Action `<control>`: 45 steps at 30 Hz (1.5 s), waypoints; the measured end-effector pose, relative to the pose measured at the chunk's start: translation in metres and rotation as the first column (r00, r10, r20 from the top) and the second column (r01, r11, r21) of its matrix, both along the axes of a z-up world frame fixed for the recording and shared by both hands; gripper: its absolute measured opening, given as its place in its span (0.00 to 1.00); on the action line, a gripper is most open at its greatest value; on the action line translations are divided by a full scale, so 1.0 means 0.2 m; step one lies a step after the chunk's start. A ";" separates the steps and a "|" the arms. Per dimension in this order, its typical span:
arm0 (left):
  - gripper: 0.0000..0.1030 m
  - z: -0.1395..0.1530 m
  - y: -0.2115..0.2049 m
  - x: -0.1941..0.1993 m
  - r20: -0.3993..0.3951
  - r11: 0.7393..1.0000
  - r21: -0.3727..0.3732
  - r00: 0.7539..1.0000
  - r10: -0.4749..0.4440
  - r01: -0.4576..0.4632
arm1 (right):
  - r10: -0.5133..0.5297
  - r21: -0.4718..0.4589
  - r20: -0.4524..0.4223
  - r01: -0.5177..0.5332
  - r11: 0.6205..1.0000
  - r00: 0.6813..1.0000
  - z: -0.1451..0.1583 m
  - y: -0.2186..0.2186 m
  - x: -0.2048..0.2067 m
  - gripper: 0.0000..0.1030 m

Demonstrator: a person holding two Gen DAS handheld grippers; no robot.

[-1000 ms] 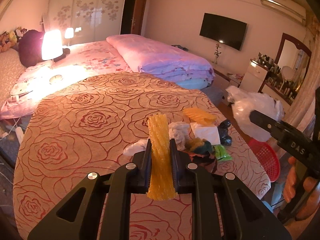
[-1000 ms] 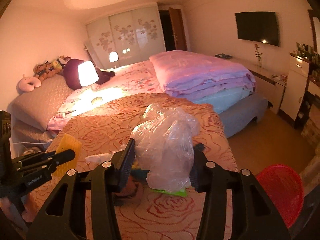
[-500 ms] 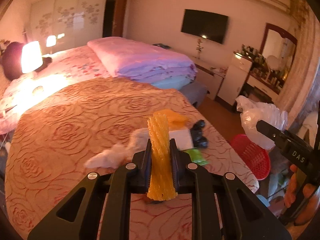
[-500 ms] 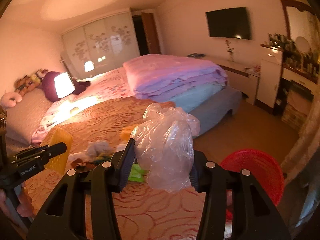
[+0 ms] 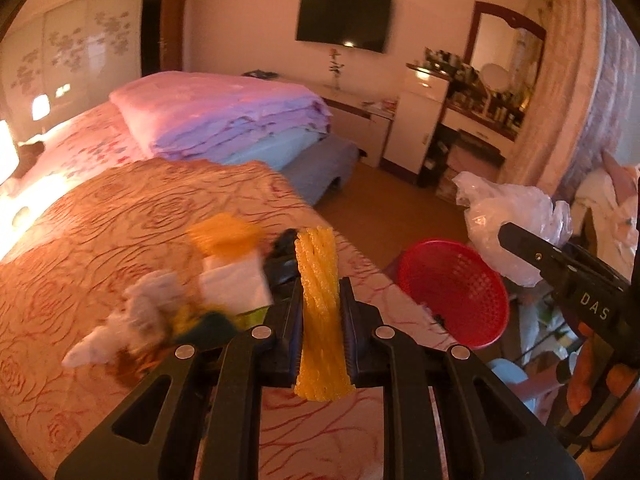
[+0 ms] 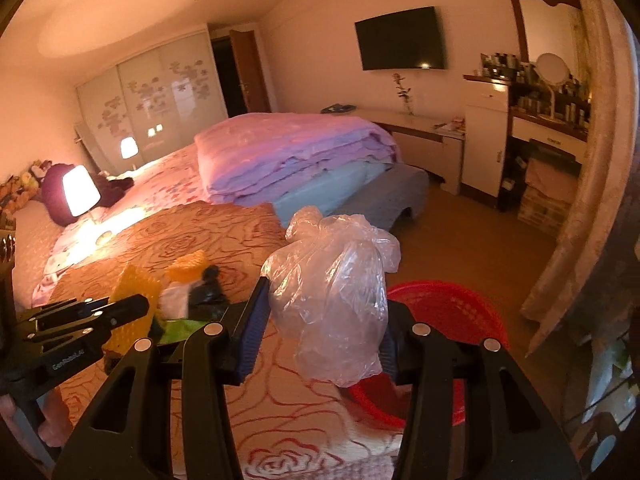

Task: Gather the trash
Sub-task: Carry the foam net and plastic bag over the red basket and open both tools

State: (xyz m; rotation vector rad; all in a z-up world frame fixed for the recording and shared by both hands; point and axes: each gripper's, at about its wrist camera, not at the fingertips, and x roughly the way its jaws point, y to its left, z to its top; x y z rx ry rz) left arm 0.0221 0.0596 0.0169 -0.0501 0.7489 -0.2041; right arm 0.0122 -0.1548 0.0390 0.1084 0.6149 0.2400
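Left tongs [image 5: 320, 304], left view: jaws drawn in tight on a yellow ribbed wrapper [image 5: 321, 312], which stands upright between them and sticks out above and below the pads.
Bed cover [image 5: 100, 240], left view: orange rose-patterned cloth spread below and to the left of the left tongs.
Loose trash, left view: just left of the left tongs lie a white paper square [image 5: 234, 284], a crumpled white tissue [image 5: 132, 320], an orange scrap [image 5: 224, 234] farther off, and a black scrap [image 5: 286, 244] just behind the yellow wrapper; all are blurred.
Red basket [image 5: 452, 292], left view: on the floor beyond the bed edge, to the right of the left tongs.
Right tongs [image 5: 560, 264], left view: seen from the side at far right, with a clear plastic bag [image 5: 512, 216] at the tip, above and beside the basket.
Right tongs [image 6: 324, 320], right view: jaws held fairly wide, pressed on either side of the puffy clear plastic bag [image 6: 336, 292], which bulges above them and hangs below.
Red basket [image 6: 452, 312], right view: right behind and below the bag, partly hidden by it.
Left tongs [image 6: 116, 312], right view: at lower left, gripping the yellow wrapper [image 6: 132, 308]; the paper and scraps lie just behind it on the bed cover [image 6: 224, 240].
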 end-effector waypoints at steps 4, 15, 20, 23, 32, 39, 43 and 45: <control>0.15 0.01 -0.12 0.06 0.000 0.998 0.001 0.998 -0.058 0.058 | -0.034 -0.003 0.002 0.034 0.999 0.999 0.01 -0.07 0.01 0.45; 0.15 0.00 -0.42 0.19 -0.030 0.983 -0.020 0.982 -0.185 0.184 | -0.133 -0.021 0.000 0.133 0.991 0.991 0.02 -0.31 0.02 0.45; 0.15 -0.05 -0.56 0.22 -0.046 0.971 -0.016 0.970 -0.237 0.237 | -0.188 0.001 -0.028 0.188 0.982 0.982 -0.04 -0.43 0.03 0.45; 0.15 -0.08 -0.63 0.25 -0.062 0.966 -0.010 0.964 -0.258 0.258 | -0.208 0.014 -0.054 0.209 0.978 0.977 -0.09 -0.47 0.03 0.45; 0.15 -0.23 -0.80 0.37 -0.128 0.956 0.024 0.949 -0.288 0.294 | -0.245 0.034 -0.159 0.254 0.967 0.956 -0.28 -0.57 0.13 0.46; 0.17 -0.31 -0.90 0.44 -0.164 0.946 0.050 0.937 -0.308 0.320 | -0.255 0.041 -0.226 0.271 0.962 0.940 -0.41 -0.62 0.22 0.46; 0.27 -0.36 -0.94 0.46 -0.183 0.943 0.056 0.932 -0.312 0.327 | -0.248 0.053 -0.258 0.270 0.961 0.934 -0.48 -0.63 0.26 0.49; 0.35 -0.37 -0.95 0.46 -0.187 0.943 0.062 0.932 -0.311 0.327 | -0.249 0.055 -0.263 0.272 0.961 0.932 -0.49 -0.63 0.27 0.53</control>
